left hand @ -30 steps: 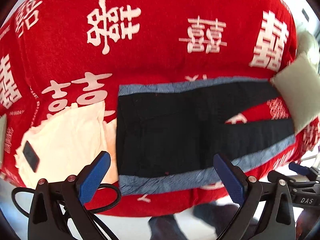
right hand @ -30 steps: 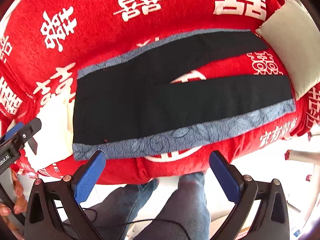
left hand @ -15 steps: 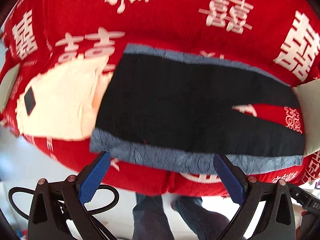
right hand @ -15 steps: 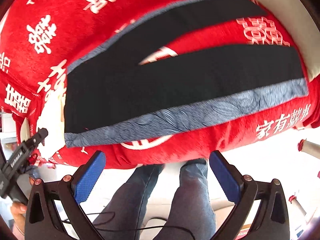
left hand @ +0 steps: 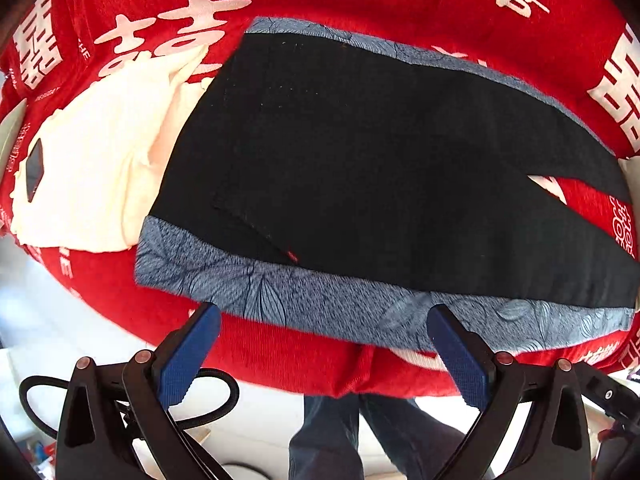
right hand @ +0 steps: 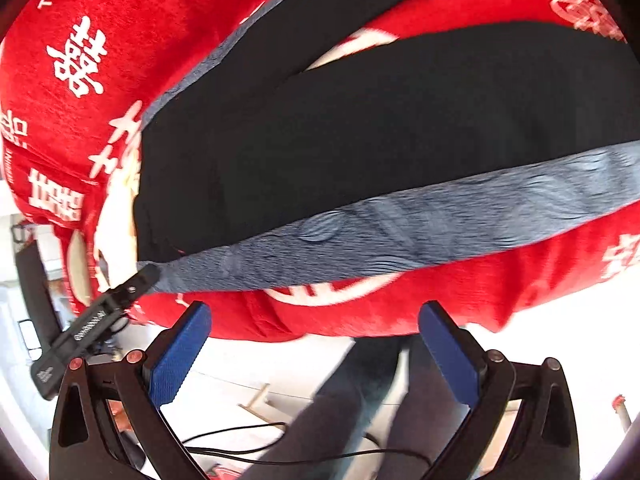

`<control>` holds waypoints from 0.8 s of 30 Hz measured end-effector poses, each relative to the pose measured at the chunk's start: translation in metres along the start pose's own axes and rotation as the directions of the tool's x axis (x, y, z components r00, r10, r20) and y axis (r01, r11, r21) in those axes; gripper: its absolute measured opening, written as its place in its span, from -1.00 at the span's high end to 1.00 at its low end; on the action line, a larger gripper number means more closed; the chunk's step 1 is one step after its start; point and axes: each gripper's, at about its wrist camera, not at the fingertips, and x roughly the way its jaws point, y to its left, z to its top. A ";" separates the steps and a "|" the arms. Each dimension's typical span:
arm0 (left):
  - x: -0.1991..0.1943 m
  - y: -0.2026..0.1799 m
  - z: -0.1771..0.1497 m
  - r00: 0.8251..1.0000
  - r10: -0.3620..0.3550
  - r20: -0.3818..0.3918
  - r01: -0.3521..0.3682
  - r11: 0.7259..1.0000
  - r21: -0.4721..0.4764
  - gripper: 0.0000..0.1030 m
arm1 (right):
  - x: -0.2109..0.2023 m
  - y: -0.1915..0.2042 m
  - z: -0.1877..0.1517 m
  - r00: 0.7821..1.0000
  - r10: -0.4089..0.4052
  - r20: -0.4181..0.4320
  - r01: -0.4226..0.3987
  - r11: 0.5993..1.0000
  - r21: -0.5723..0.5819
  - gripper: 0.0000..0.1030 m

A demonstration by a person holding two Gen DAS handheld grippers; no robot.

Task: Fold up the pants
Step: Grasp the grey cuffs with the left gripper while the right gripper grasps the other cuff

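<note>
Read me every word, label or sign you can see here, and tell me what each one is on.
"THE": white print on the red blanket.
"囍": large white characters repeated across that blanket.
Smaller white print near its edges: too small to read.
Label on the left gripper, seen from the right wrist: too blurred.
pants: no text.

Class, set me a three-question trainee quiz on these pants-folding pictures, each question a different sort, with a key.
1. True or false: the left gripper has its jaws shut on the pants.
2. The pants' side bands are: A grey-blue, B yellow, C green.
3. Fill in: the cream garment lies at the pants' ___ end.

Key: 1 false; 2 A; 3 waist.
</note>
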 end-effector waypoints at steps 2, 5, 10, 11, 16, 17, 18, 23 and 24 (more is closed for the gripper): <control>0.008 0.004 0.001 1.000 -0.008 0.006 0.008 1.000 0.000 -1.00 | 0.011 0.003 0.000 1.000 0.029 0.001 -0.029 1.000 0.004 -1.00; 0.020 0.012 0.000 0.999 -0.030 0.015 0.030 0.999 -0.021 -1.00 | 0.027 0.002 0.001 0.996 0.089 0.001 -0.089 0.996 0.013 -1.00; 0.032 0.020 -0.002 0.999 -0.041 0.005 0.041 0.998 -0.047 -1.00 | 0.046 -0.006 0.004 0.988 0.157 -0.003 -0.157 0.987 0.036 -1.00; 0.034 0.021 -0.003 0.999 -0.038 0.000 0.038 0.998 -0.050 -1.00 | 0.048 -0.007 0.004 0.987 0.160 -0.003 -0.160 0.986 0.040 -1.00; 0.042 0.023 -0.003 0.999 -0.036 -0.020 0.035 0.998 -0.061 -1.00 | 0.048 -0.012 0.004 0.984 0.180 0.003 -0.180 0.981 0.071 -1.00; 0.043 0.023 -0.003 0.999 -0.038 -0.022 0.037 0.997 -0.063 -1.00 | 0.048 -0.012 0.004 0.983 0.185 0.005 -0.184 0.980 0.072 -1.00; 0.044 0.024 -0.002 0.999 -0.040 -0.023 0.038 0.997 -0.065 -1.00 | 0.048 -0.012 0.004 0.982 0.188 0.005 -0.188 0.980 0.072 -1.00; 0.043 0.047 -0.005 0.989 -0.146 -0.014 0.142 0.974 -0.175 -1.00 | 0.047 -0.020 0.005 0.966 0.256 0.019 -0.257 0.960 0.115 -1.00; 0.045 0.052 -0.007 0.986 -0.167 -0.013 0.161 0.967 -0.198 -1.00 | 0.047 -0.024 0.005 0.958 0.286 0.034 -0.288 0.947 0.140 -1.00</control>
